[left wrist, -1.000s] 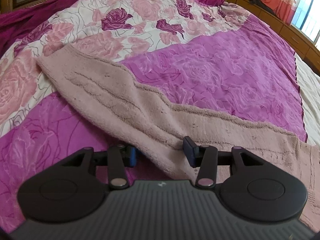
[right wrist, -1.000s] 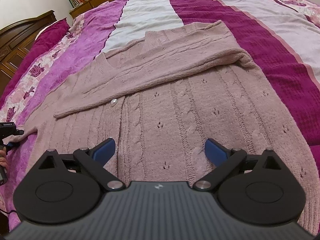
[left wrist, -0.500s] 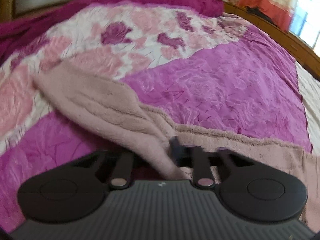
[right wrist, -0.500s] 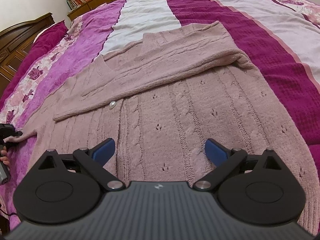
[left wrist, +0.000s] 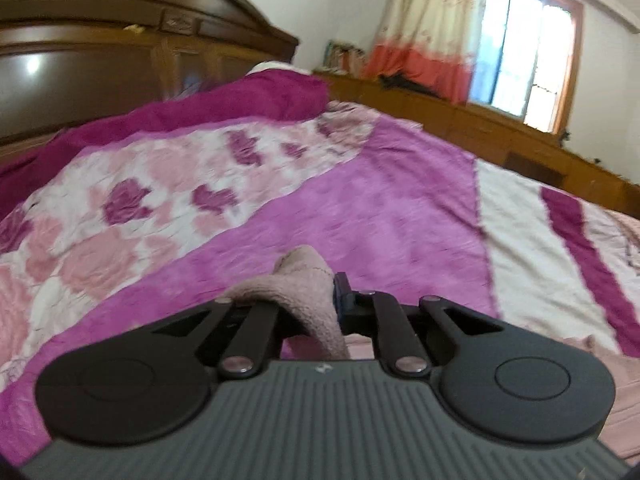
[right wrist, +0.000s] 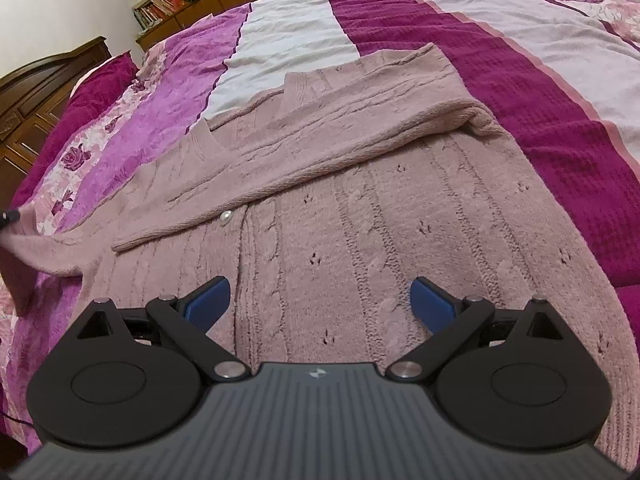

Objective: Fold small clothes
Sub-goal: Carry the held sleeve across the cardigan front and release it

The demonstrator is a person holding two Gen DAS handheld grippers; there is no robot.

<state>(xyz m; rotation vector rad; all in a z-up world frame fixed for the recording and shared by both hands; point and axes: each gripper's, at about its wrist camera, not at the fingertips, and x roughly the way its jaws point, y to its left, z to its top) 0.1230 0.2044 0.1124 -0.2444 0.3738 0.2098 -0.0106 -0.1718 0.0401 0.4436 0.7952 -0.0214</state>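
two grippers work over one pink knitted cardigan (right wrist: 360,208) spread on a bed with a magenta, white and rose-patterned bedspread (right wrist: 540,92). the left gripper (left wrist: 324,300) is clenched on the cardigan's sleeve (left wrist: 296,284): a bunched fold of fuzzy pink knit is pinched between its blue-tipped fingers and humps up above them, with more of the fabric trailing down behind the gripper's body. in the right wrist view that same sleeve (right wrist: 48,248) shows at the far left edge, pulled out sideways from the cardigan's body and raised off the bedspread, ending at a dark bit of the left gripper at the frame's border. the right gripper (right wrist: 320,304) hangs over the lower front of the cardigan with its jaws spread wide and nothing between them; whether its blue pads (right wrist: 208,300) touch the knit cannot be told. the cardigan lies flat, front up, with its other sleeve (right wrist: 320,156) folded diagonally across the chest, and a white button (right wrist: 226,216) sits just below that sleeve's edge on the placket. beyond the left gripper stand a dark wooden headboard (left wrist: 100,60), a low wooden cabinet (left wrist: 460,120) along the wall, a cream and orange curtain (left wrist: 424,28) and a bright window (left wrist: 520,44). the left wrist view is blurred.
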